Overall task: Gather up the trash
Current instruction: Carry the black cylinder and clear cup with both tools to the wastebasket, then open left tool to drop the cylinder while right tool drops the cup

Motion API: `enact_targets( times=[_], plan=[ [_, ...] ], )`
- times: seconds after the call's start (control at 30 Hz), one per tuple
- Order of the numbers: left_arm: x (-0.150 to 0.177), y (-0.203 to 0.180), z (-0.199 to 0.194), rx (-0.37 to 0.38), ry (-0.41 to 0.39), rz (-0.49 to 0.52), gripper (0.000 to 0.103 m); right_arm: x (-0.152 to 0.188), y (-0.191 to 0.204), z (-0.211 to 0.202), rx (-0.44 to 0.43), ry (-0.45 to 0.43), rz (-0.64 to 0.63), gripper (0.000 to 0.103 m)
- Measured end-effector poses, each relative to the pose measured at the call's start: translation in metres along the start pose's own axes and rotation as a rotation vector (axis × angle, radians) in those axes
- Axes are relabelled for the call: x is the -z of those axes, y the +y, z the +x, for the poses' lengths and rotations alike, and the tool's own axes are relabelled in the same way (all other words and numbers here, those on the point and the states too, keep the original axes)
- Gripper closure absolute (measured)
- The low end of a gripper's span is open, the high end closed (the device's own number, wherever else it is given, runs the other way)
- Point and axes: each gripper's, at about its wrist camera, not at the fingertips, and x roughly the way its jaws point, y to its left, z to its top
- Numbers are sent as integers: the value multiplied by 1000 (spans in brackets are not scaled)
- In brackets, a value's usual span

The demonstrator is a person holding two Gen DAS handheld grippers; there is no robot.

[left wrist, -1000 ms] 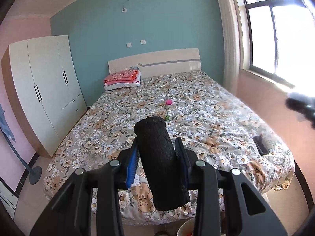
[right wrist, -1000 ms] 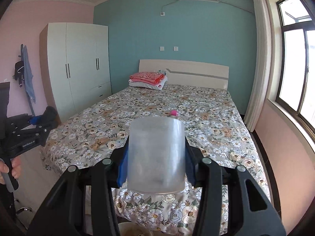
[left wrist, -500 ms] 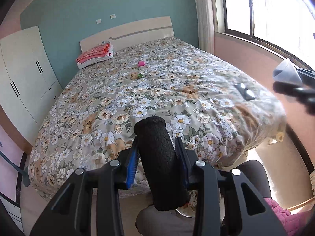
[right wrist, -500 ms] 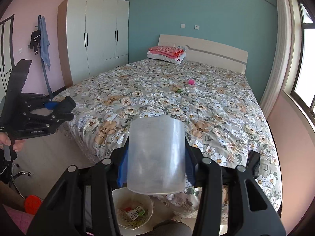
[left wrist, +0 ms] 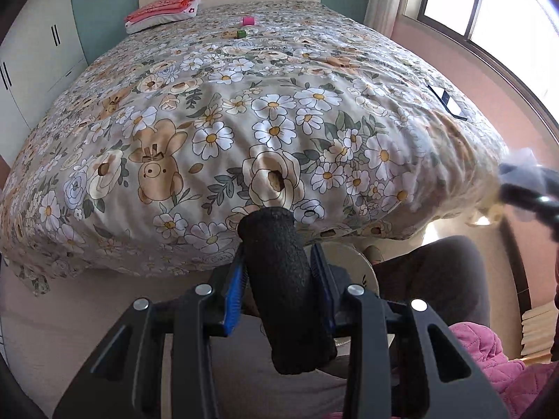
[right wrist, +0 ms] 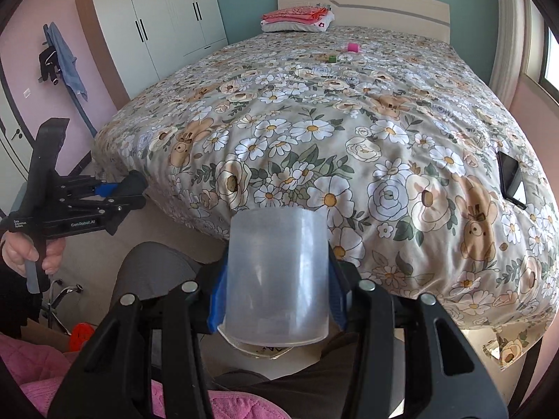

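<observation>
My left gripper [left wrist: 279, 281] is shut on a black foam cylinder [left wrist: 283, 289] and holds it over the pale round trash bin [left wrist: 353, 265] at the foot of the bed. My right gripper [right wrist: 276, 279] is shut on a clear plastic cup [right wrist: 277, 276], held above the bin, whose rim [right wrist: 265, 351] shows just below the cup. The left gripper also shows at the left of the right wrist view [right wrist: 129, 192]. A pink item [left wrist: 248, 20] and a small green item [left wrist: 240, 33] lie far up the bed.
The floral bedspread [left wrist: 244, 122] fills the view ahead. A black phone [right wrist: 512, 178] lies near the bed's right edge. My knees in grey trousers [left wrist: 436, 279] flank the bin. A white wardrobe [right wrist: 157, 21] stands left; a window [left wrist: 489, 7] is at right.
Both grippers have tilted down and moved toward the foot of the bed and the bin, still holding the cylinder and the cup.
</observation>
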Motion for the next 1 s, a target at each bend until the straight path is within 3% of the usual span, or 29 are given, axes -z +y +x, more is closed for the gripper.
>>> enact_targets(
  times=[0.3, 0.7, 1.0],
  plan=[
    [44, 15, 69, 56, 122, -158, 65, 33, -6, 79, -48, 160, 81, 55],
    [73, -2, 170, 117, 342, -160, 65, 76, -3, 189, -83, 427, 81, 55],
    [83, -10, 234, 164, 474, -191, 65, 99, -2, 256, -83, 572, 59, 55]
  ],
)
